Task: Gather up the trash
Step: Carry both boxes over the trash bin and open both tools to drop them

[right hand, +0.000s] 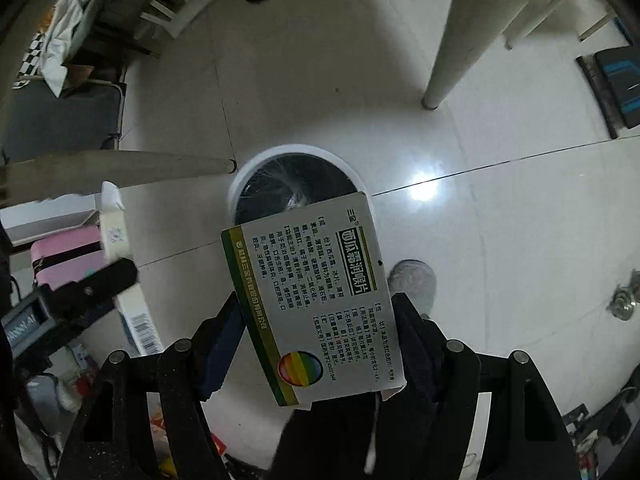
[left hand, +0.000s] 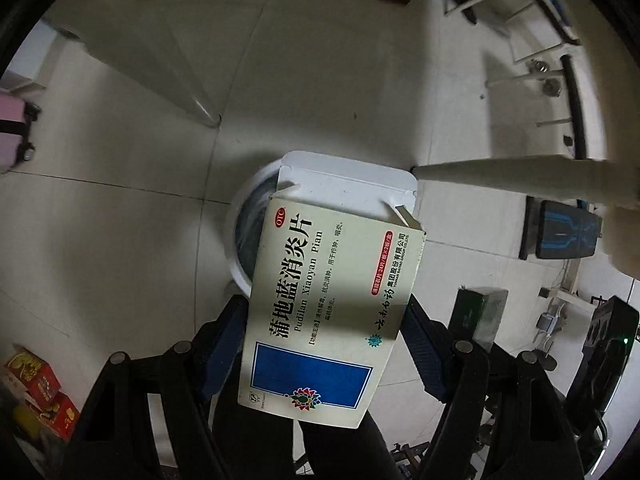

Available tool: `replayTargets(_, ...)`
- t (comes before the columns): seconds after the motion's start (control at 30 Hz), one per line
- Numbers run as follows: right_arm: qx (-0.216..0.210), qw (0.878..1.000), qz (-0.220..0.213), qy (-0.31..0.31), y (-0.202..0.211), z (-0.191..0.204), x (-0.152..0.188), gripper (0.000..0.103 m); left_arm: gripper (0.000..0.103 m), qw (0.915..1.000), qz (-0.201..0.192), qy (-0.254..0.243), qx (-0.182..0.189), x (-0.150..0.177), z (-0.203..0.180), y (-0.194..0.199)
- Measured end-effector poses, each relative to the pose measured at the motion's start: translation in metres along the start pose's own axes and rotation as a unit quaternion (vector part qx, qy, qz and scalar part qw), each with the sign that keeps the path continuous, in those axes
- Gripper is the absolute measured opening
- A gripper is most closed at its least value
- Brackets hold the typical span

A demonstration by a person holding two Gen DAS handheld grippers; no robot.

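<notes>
Item 1: blue-panel medicine box (left hand: pixel 328 312). My left gripper (left hand: pixel 328 320) has its fingers (left hand: pixel 224 344) closed on the two long edges. Thin printed cardboard, flat and rectangular, glossy cream face. The far end flap stands open, white inside.

Item 2: green-edged medicine box (right hand: pixel 316 300). My right gripper (right hand: pixel 320 320) clamps it the same way, fingers (right hand: pixel 222 344) pressed on both sides. Matte white card with a green and yellow border; the near end looks torn or loosely closed.

Item 3: bin (right hand: pixel 256 176). Round white rim, dark crinkled plastic liner inside, standing on the pale glossy tiled floor (right hand: pixel 500 240). Both boxes hang in the air above it, each overlapping its rim in view.

Risks, as I judge them:
- Neither box looks centred over the opening. Released now, one could strike the rim and slide off across the smooth tiles.
- Light cardboard flutters as it falls; the open flap on item 1 could catch air or the rim and tip the box sideways.
- Hollow card crushes easily; a hard squeeze may buckle a box, so it sticks to a pad on release.
- My two grippers work close together over one small opening; they could knock each other.
</notes>
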State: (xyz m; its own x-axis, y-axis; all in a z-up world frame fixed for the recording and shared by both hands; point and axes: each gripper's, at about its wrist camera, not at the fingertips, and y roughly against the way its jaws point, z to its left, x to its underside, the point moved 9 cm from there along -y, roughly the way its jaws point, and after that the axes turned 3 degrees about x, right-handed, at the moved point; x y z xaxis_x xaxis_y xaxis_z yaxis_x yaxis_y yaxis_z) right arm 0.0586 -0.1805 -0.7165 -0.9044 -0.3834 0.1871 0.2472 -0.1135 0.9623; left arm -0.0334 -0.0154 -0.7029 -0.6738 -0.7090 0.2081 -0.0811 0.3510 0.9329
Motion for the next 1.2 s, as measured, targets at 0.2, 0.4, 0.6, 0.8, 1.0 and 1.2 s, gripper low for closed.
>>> replayTargets(0.2,-0.004,1.000,0.012,0.009,-0.079,0.000,-0.024,0.074,0.075,0.9993,0.034,0.011,0.010,-0.015,0.027,-0.067)
replayTargets(0.4,-0.012,0.999,0.035,0.018,-0.129,-0.001,-0.034,0.077,0.090,0.9983,0.048,0.024,0.024,-0.010,0.047,-0.075)
replayTargets(0.6,0.009,0.999,0.035,0.034,-0.134,-0.003,-0.025,0.099,0.095,0.9994,0.030,0.009,-0.016,0.002,0.064,-0.060)
replayTargets(0.8,0.055,0.996,0.020,0.061,-0.105,0.004,-0.013,0.099,0.095,0.9929,-0.003,-0.035,-0.113,0.013,0.072,-0.035)
replayTargets(1.0,0.091,0.993,0.003,0.073,-0.057,0.005,-0.002,0.099,0.095,0.9893,-0.015,-0.050,-0.136,0.030,0.063,-0.009)
replayTargets(1.2,0.097,0.993,-0.008,0.071,-0.005,0.011,0.011,0.099,0.095,0.9882,-0.032,-0.060,-0.137,0.042,0.046,0.030)
